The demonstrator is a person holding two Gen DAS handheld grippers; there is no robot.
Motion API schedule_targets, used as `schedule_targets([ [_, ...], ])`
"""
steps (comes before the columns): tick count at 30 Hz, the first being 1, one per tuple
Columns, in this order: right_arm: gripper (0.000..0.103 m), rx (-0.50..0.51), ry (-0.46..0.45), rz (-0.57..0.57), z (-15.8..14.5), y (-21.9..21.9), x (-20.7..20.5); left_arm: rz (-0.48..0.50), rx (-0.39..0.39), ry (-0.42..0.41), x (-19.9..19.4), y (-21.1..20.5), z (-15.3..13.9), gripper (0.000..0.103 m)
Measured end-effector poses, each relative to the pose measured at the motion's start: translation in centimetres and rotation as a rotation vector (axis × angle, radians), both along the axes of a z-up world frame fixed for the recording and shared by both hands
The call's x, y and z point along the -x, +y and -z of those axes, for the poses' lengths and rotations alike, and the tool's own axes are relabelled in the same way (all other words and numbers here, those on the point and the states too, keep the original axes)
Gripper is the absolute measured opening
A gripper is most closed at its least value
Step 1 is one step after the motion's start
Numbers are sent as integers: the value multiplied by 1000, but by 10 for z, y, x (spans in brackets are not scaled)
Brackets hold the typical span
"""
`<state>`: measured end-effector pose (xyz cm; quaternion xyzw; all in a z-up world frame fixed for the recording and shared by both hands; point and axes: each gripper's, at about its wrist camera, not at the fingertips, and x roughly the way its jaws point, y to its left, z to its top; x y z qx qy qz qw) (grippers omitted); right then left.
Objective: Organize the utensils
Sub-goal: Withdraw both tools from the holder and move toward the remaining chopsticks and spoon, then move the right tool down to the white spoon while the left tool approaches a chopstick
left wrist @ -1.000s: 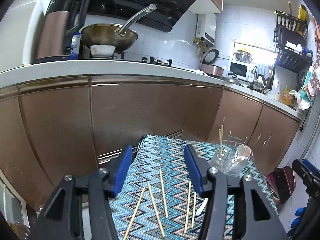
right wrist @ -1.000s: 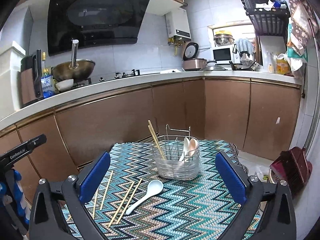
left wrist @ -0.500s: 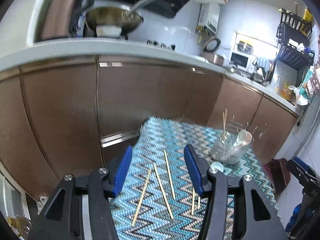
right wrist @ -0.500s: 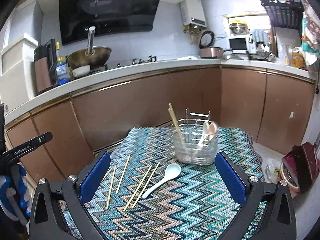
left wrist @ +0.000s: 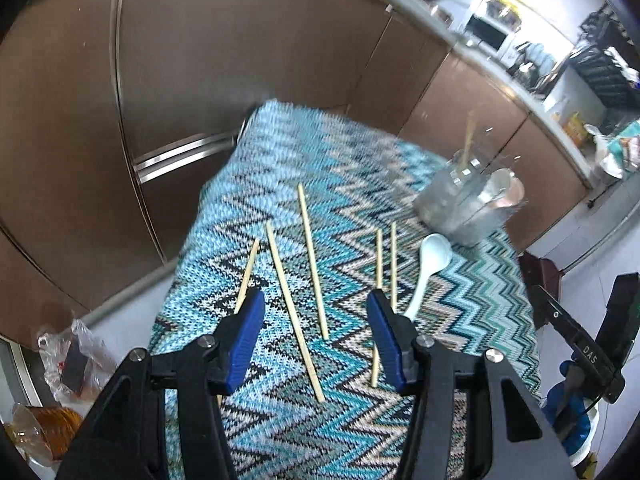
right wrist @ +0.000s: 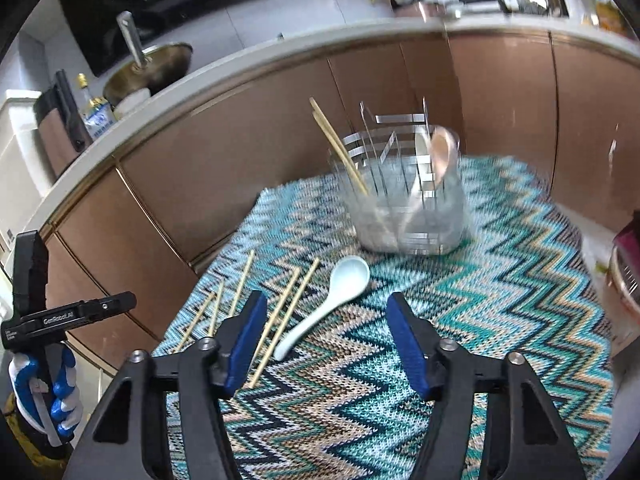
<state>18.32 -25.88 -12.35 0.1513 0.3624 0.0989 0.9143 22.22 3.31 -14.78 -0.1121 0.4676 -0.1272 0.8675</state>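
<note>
Several wooden chopsticks (left wrist: 294,308) lie loose on a zigzag-patterned cloth (left wrist: 344,152). A white ceramic spoon (left wrist: 430,258) lies to their right, bowl towards a wire utensil caddy (left wrist: 466,206). My left gripper (left wrist: 314,312) hovers over the chopsticks with its jaws closing. Two chopsticks show between the fingers, untouched. In the right wrist view the caddy (right wrist: 408,208) holds two chopsticks and spoons. My right gripper (right wrist: 326,312) hangs over the spoon (right wrist: 344,284) with its jaws closing and the pads clear of the handle.
Brown cabinet doors (right wrist: 248,152) and a white counter run behind the table. A wok (right wrist: 156,68) and a bottle (right wrist: 94,114) stand on the counter. Plastic bags (left wrist: 76,360) lie on the floor at the left. A gloved hand (right wrist: 40,392) holds the left gripper's handle.
Both grippers dropped and tipped down towards the table, so the chopsticks and the spoon look nearer. The right jaws narrowed a lot and the left ones slightly.
</note>
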Motion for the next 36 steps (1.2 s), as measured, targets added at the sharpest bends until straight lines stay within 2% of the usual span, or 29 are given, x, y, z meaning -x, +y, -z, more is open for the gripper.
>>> schedule_targets([
  [2,57,-13,20,-11,10,-3,-10,-6,6,55,-17,-1,12,42],
  [5,54,-22,42,-27,23,-5,-23,-10,-2,114,-37,-3,29,41],
  [7,51,-30,55,-36,29,-6,-29,-10,10,160,-50,-4,40,35],
  [9,51,-35,65,-42,33,-5,-36,-15,27,207,-63,-4,52,33],
  [12,49,-40,76,-49,37,-8,-45,-22,20,240,-77,-6,63,31],
  [23,43,-105,133,-78,59,-16,-69,-44,-53,292,-107,-12,84,24],
  [27,33,-134,156,-87,68,-16,-78,-50,-56,310,-113,-10,89,21],
  [36,26,-196,204,-94,88,-12,-96,-43,-68,318,-120,-10,92,16],
])
